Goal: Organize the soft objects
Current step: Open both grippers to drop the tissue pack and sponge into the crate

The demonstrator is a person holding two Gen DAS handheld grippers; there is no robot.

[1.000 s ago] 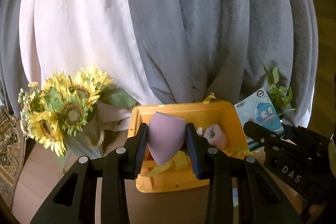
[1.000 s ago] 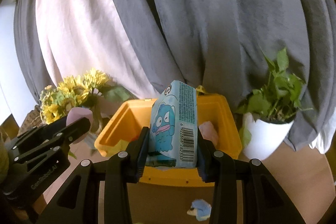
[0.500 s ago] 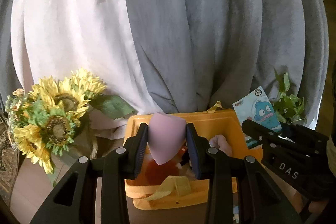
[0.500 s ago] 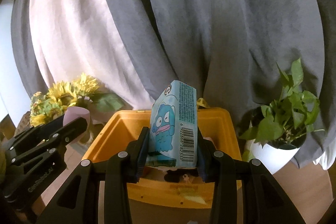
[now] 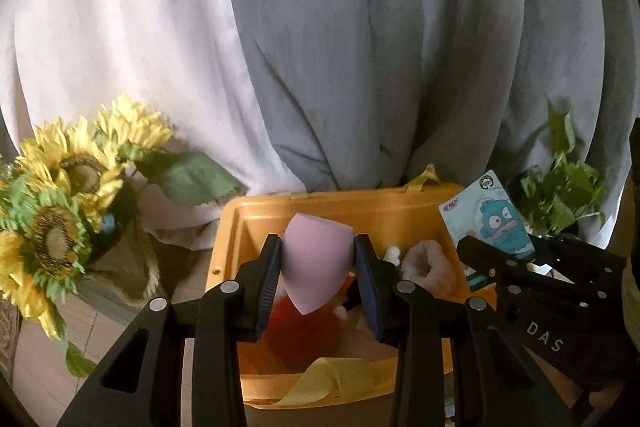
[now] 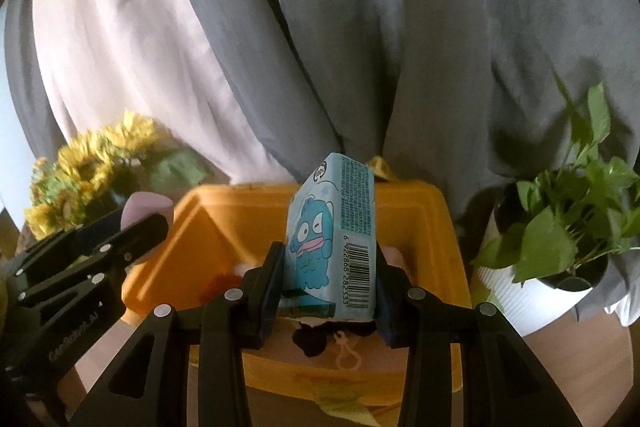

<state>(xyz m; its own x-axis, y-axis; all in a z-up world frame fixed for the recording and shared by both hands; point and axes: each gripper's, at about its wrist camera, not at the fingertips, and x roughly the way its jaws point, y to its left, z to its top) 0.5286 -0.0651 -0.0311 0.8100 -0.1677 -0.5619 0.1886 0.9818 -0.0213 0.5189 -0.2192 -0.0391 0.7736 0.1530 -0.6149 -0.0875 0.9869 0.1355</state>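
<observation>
My left gripper is shut on a lilac egg-shaped makeup sponge, held over the open yellow bin. Inside the bin lie a red fluffy ball, a pink fluffy scrunchie and a yellow ribbon. My right gripper is shut on a light blue tissue pack with a cartoon fish, also above the yellow bin. Each gripper shows in the other's view: the right one with the tissue pack, the left one with the sponge.
A sunflower bouquet stands left of the bin, and a potted green plant in a white pot stands to its right. Grey and white curtains hang close behind. Wooden floor shows beside the bin.
Both grippers have moved forward and lower toward the bin, which now looks larger and shows more of its contents. Both grips are unchanged.
</observation>
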